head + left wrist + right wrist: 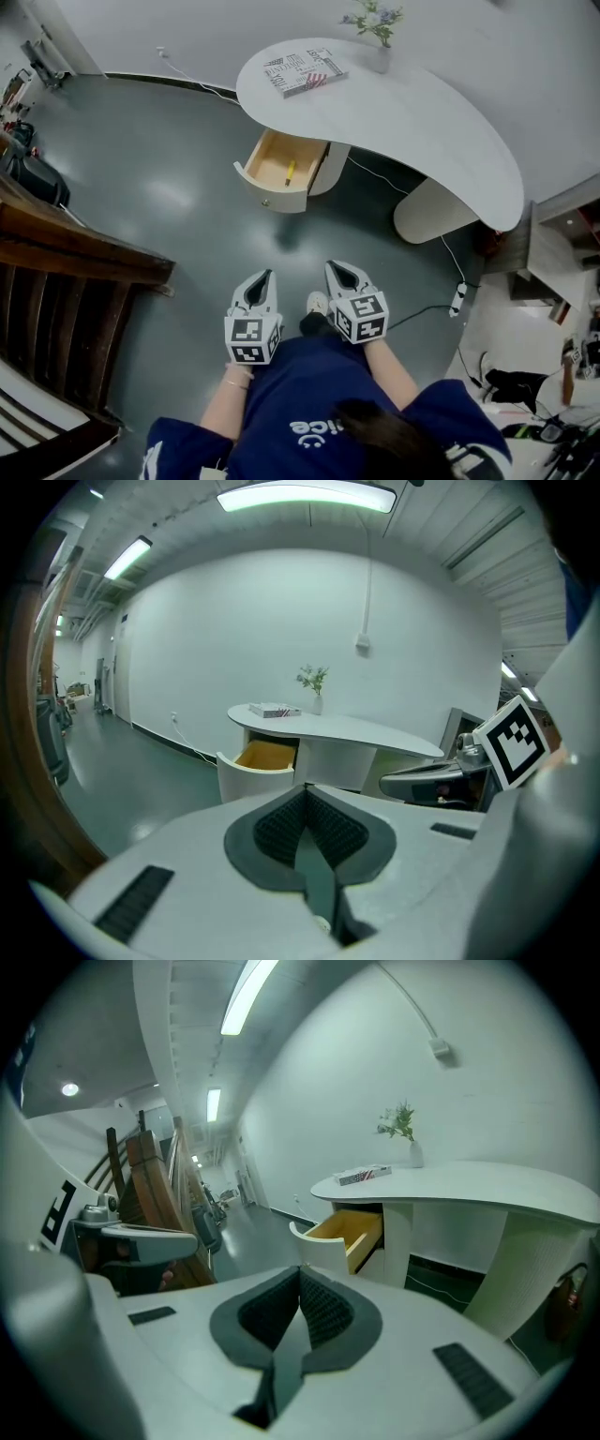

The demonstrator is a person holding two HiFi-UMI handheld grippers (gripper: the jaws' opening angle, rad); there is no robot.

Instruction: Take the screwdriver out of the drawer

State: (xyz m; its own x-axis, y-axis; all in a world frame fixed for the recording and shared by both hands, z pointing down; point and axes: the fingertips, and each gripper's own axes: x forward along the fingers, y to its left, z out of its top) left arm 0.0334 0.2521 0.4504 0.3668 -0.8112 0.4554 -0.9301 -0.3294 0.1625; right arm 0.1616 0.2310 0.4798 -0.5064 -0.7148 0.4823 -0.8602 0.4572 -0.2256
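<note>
A yellow screwdriver (290,172) lies inside the open wooden drawer (274,170) that sticks out from under the white curved desk (403,122). Both grippers hang well short of it, over the dark floor near the person's body. My left gripper (262,277) is shut with nothing in it; its pads meet in the left gripper view (306,790). My right gripper (337,270) is shut and empty too, its jaws closed together (300,1274). The drawer (260,755) shows ahead in both gripper views (349,1230); the screwdriver cannot be made out there.
On the desk lie a book (305,72) and a vase of flowers (376,30). A dark wooden staircase (66,281) fills the left side. A cable and power strip (457,298) lie on the floor at the right, beside the desk's foot (433,211).
</note>
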